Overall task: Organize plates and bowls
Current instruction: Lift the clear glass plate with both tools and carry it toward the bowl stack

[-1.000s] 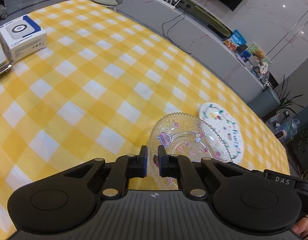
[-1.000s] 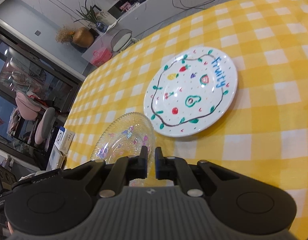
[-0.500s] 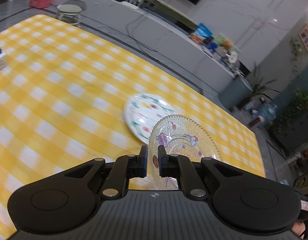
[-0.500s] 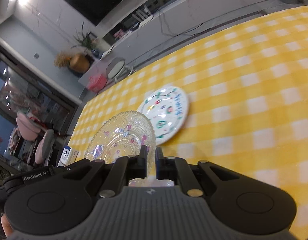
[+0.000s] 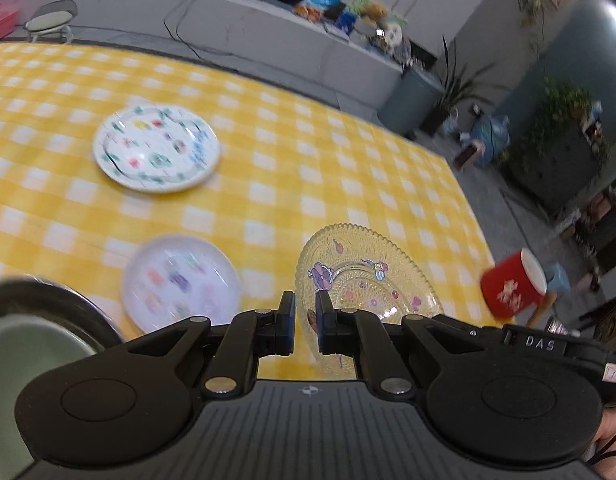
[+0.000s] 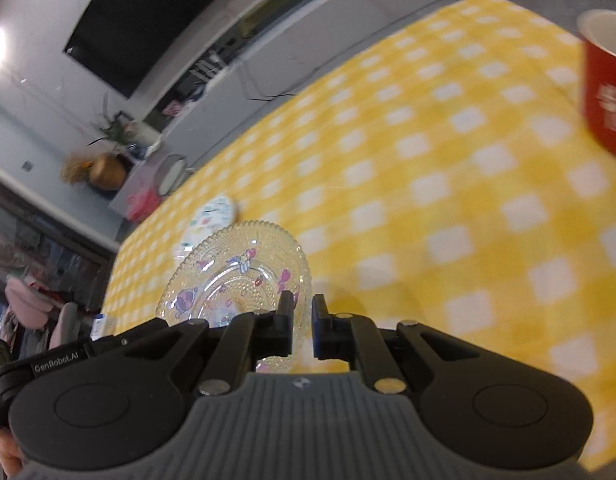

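Counting three plates [image 5: 156,148], one cup [image 5: 511,284]

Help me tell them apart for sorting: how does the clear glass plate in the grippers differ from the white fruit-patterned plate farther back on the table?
The glass plate is transparent with a beaded rim and cartoon prints; the white plate is opaque, smooth, with painted fruit. The glass plate is held by its edge in both the left gripper and the right gripper; the white plate lies flat on the checked tablecloth. Both are round and empty.
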`<state>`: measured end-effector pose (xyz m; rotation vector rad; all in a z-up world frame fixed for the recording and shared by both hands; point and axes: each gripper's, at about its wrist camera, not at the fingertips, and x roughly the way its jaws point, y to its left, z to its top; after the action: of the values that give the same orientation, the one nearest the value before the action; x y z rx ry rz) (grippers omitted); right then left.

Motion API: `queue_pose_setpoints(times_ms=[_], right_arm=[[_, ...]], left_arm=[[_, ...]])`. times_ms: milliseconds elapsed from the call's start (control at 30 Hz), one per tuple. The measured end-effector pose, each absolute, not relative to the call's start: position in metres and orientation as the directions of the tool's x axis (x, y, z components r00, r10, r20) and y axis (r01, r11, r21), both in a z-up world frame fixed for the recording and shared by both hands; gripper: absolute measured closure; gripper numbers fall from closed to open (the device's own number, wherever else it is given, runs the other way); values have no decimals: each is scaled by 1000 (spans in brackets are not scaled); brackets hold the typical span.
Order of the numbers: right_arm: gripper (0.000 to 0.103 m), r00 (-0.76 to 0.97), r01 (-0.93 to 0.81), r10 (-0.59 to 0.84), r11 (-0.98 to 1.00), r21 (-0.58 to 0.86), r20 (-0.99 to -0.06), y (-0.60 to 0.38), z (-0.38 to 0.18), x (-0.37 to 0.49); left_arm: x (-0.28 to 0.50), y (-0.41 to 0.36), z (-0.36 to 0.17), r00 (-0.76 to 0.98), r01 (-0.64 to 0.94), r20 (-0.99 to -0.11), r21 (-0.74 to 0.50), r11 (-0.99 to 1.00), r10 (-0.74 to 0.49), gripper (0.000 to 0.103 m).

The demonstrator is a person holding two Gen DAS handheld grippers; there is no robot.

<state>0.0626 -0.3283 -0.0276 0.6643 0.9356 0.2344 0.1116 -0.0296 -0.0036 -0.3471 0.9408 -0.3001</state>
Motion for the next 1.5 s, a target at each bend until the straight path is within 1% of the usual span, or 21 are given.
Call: queue_pose_setpoints(times_ms=[267,500,567,900,1067,1133,1167,1233,1300,1333,1367,1433,1500], right_arm=[[97,539,146,426,803,578,-727,-339,-56,67],[96,517,191,366,832,521,-774,-334,-69,73],[96,514,201,358,833,516,-779,-335,-70,72],[94,502,218,317,854,472,-805,-329,-70,68],[94,501,225,311,854,469,-808,-328,-69,68],[93,502,225,310,855,468,-808,-327,-70,69],[92,502,222,311,856,467,-807,-326,-69,69],[91,501,219,301,863,455,-811,-325,-68,70],[88,502,211,287,874,438,-816,-321,-66,70],[82,507,204,276,882,425,-816,-319,-65,70],[76,514,195,262,891,410,-816,-317,-63,69],[70,529,173,226,915,365,-818,-312,-58,68],[68,547,144,190,938,316,-815,-307,-53,68]], left_arm=[[110,-55,-34,505,64,-794,-356,932,-338,92],[111,-67,-45,491,64,-819,-305,950,-296,92],[110,-71,-48,489,76,-825,-283,956,-283,92],[107,-75,-57,476,79,-839,-256,963,-262,91],[107,-79,-57,471,95,-845,-236,967,-252,89],[108,-79,-58,462,99,-849,-240,966,-258,86],[108,-78,-58,458,97,-849,-246,964,-263,85],[107,-77,-58,461,92,-847,-251,964,-264,85],[106,-75,-57,462,90,-847,-249,964,-262,82],[106,-74,-55,461,87,-847,-255,963,-265,77],[105,-73,-52,465,87,-842,-265,960,-274,74],[104,-69,-45,485,87,-830,-268,959,-276,70],[102,-66,-37,506,88,-820,-259,962,-267,63]])
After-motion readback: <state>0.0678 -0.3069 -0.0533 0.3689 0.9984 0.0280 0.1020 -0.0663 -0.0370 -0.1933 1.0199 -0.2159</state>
